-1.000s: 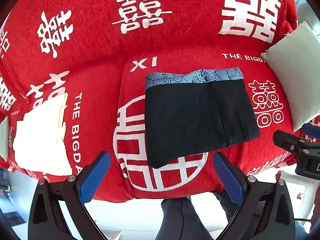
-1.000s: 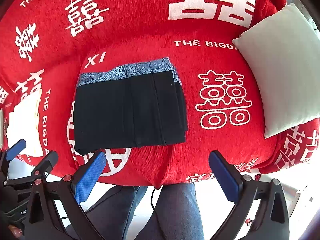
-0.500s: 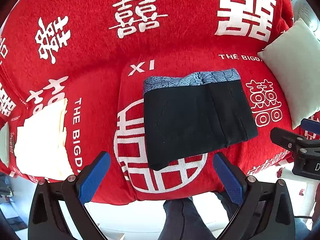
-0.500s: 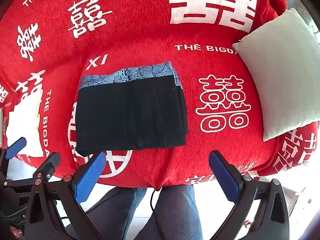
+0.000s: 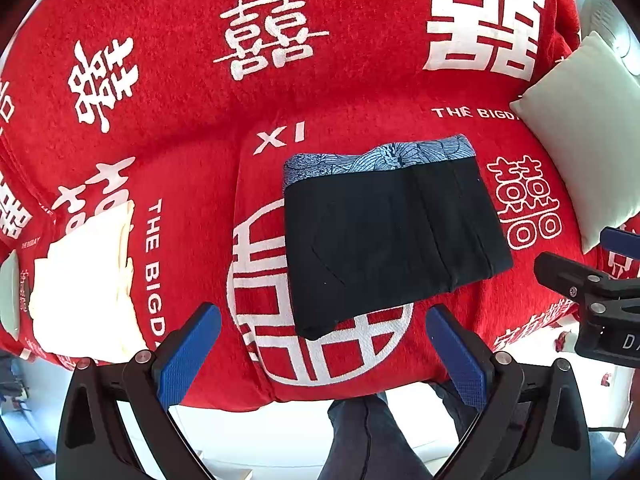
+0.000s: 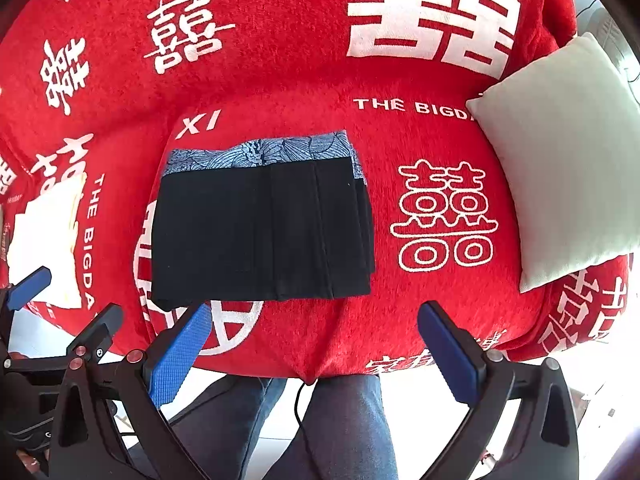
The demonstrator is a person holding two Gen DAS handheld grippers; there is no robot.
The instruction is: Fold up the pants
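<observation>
Folded black pants [image 5: 392, 236] on red blanket [image 5: 192, 128], just beyond both wide-spread, seemingly empty tools, left tool [image 5: 324, 356], right tool [image 6: 316, 348]

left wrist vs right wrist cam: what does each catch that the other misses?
Left wrist only: the open left gripper seen from behind, and the right gripper entering at the right edge.
Right wrist only: the open right gripper seen from behind, and the left gripper at the left edge.
Both: the folded black pants with a blue patterned waistband, the red cover, the pale pillow, the cream cloth.
</observation>
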